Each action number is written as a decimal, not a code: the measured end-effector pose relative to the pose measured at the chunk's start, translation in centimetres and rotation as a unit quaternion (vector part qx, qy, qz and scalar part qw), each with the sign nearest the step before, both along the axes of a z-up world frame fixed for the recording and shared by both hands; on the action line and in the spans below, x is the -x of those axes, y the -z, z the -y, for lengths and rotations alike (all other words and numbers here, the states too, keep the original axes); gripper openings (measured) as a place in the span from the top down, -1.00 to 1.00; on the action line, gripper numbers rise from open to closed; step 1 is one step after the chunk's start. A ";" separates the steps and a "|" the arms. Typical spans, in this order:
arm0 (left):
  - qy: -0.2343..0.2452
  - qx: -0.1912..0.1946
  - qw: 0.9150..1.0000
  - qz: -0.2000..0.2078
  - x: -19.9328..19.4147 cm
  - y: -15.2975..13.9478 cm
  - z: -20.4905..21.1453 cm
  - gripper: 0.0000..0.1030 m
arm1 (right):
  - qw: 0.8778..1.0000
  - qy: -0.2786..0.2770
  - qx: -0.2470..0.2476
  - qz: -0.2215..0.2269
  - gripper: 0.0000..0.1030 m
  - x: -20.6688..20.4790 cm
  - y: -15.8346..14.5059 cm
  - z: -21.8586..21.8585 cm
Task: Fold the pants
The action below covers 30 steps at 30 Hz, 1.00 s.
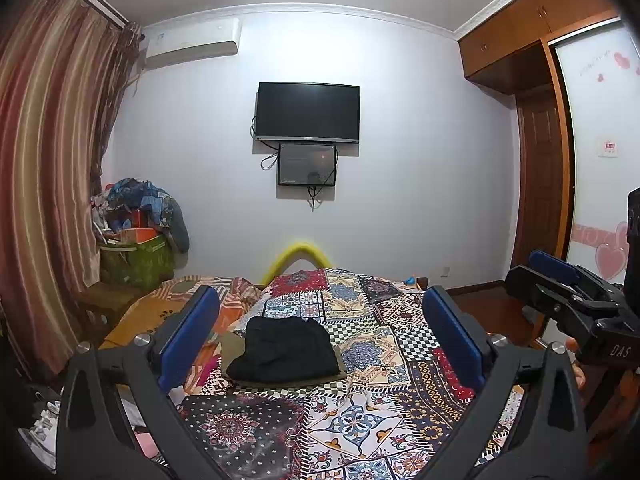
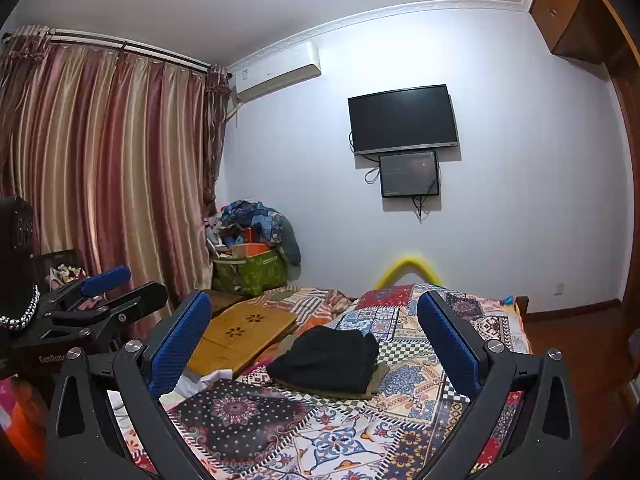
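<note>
Both grippers hover above the near end of the bed (image 1: 360,420), nothing in either. Left gripper (image 1: 320,328): fingers spread wide apart, blue pads (image 1: 188,332) facing in, empty gap btwn them. Right gripper (image 2: 316,336): same, fingers released and wide, pads (image 2: 178,344) bare. In the left view the right gripper shows side-on at the right edge; in the right view the left one sits at the left edge.

Black pants (image 1: 285,350) lie in a folded bundle on the bed, roughly mid-mattress, resting on top of an olive/khaki folded garment (image 1: 228,348) whose edges stick out on the left and front. Neither gripper touches the pile; it sits well ahead of the fingertips, framed btwn the fingers in both views.

Bed is covered w/ a patchwork quilt (image 2: 400,400), red, blue, checkered patches. Wooden lap tray (image 2: 244,332) w/ flower cut-outs lies on the bed's left side, just beside the pile. Yellow arch (image 1: 298,258) rises at the far end of the bed.

Bkgd: TV (image 1: 307,111) on the far wall, smaller screen (image 1: 307,165) hung right under it, AC unit (image 1: 192,42) upper left, striped curtains (image 2: 100,168) on the left wall, green bag (image 1: 136,260) heaped w/ clothes in the corner, wooden wardrobe (image 1: 532,40) on the right.
</note>
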<state>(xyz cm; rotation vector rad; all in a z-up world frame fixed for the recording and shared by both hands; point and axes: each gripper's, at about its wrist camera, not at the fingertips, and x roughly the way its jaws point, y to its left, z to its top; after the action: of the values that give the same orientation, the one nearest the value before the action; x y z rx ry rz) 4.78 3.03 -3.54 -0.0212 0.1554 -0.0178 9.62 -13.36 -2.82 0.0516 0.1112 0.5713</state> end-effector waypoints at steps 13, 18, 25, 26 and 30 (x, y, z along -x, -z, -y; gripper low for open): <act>0.005 0.000 1.000 -0.001 0.1 0.0 0.2 -1.00 | 1.000 0.001 0.000 0.000 -0.99 -0.2 0.0 0.2; 0.012 0.008 1.000 -0.008 0.1 -0.1 -0.2 -1.00 | 1.000 0.001 -0.001 0.000 -0.99 -0.2 0.1 0.3; 0.016 0.008 1.000 -0.011 0.0 -0.1 -0.2 -1.00 | 1.000 0.002 -0.001 -0.001 -0.99 -0.3 0.1 0.4; 0.016 0.008 1.000 -0.010 0.0 -0.1 -0.3 -1.00 | 1.000 0.002 0.000 -0.002 -0.99 -0.4 0.1 0.4; 0.017 0.009 1.000 -0.010 0.0 -0.1 -0.3 -1.00 | 1.000 0.004 0.000 -0.003 -0.99 -0.5 0.1 0.5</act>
<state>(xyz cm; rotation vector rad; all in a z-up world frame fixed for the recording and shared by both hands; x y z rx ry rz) 4.76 3.32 -3.42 -0.0372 0.1754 -0.0533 10.15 -13.89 -2.90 0.0538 0.1167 0.5625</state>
